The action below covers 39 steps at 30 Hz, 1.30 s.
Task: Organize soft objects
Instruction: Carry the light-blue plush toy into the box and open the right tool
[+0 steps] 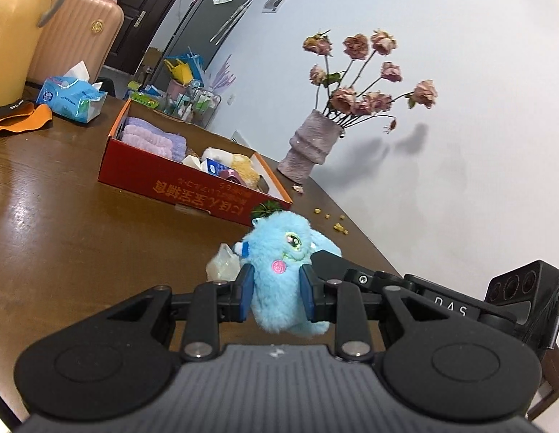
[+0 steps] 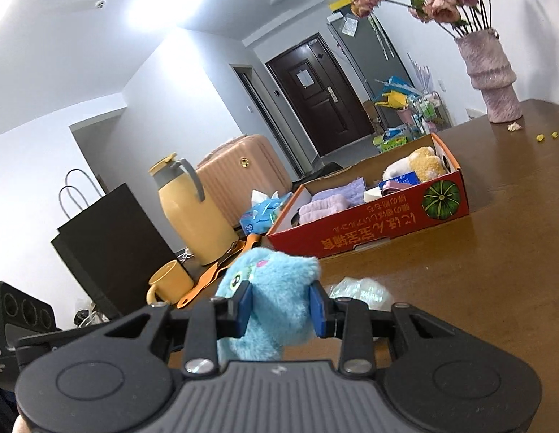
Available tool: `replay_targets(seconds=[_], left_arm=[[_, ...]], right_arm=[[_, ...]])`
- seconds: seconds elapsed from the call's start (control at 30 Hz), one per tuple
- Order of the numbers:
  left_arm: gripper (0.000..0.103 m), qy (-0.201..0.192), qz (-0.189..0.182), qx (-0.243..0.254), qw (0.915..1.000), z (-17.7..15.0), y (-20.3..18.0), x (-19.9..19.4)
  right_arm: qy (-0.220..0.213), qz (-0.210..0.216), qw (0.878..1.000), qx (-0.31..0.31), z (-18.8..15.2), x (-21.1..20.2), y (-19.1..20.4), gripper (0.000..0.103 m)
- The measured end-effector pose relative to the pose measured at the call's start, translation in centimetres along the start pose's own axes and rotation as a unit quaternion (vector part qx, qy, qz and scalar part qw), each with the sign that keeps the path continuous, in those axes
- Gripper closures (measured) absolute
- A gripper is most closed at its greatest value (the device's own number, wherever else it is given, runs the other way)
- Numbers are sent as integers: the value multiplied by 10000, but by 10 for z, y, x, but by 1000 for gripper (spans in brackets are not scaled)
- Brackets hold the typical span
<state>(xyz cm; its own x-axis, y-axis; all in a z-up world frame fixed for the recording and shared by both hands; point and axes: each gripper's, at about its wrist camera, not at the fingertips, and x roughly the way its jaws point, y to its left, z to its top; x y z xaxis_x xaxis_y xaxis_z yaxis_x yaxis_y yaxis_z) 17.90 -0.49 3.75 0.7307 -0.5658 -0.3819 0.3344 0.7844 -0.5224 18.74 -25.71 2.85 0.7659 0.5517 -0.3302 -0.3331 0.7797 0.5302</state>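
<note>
Both tongs, left [image 1: 276, 296] and right [image 2: 281, 310], are gripping the blue plush [image 1: 283, 252]; I would be keeping even pressure while carrying it over the box [image 1: 193, 184] wall.

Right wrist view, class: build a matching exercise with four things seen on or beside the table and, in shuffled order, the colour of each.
Things:
1. plush toy held in the right gripper
2. cardboard box
3. jug
4. paper bag

Colours:
A. black
B. yellow
C. light blue
D. red outside

Pairs: 1-C, 2-D, 3-B, 4-A
</note>
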Motion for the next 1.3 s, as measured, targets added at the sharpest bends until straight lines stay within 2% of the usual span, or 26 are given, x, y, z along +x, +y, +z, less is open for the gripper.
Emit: replay_targets(seconds=[0.2,0.4,0.57,0.73,0.93,1.1,1.2,1.3], left_arm=[[76,-78,-88,72,9999,-13,-11,-25],[76,-141,-120,97,9998,-14,-15,-32],[76,-130,-126,123,9998,-6,-11,-22],[76,-164,-134,287,9994,22,-7,3],[76,-184,-94,411,9989,85,13,60],[76,-34,103,481,9988,137,39,127],[76,151,203,377,9990,156,58,167],[76,372,326,328,9982,166,77,204]], right_arm=[[-135,33,9999,-45,-13,-27,14,70],[-187,43,9998,-75,-15,-36,20,70],[-183,-31,9997,-169,-7,-28,20,71],[-213,-50,9995,-237,18,-7,12,71],[-195,-167,9985,-485,76,48,2,71],[57,-203,9987,-471,135,120,-26,73],[278,-263,9989,-288,157,166,-51,73],[487,-394,9977,-248,166,203,-71,73]])
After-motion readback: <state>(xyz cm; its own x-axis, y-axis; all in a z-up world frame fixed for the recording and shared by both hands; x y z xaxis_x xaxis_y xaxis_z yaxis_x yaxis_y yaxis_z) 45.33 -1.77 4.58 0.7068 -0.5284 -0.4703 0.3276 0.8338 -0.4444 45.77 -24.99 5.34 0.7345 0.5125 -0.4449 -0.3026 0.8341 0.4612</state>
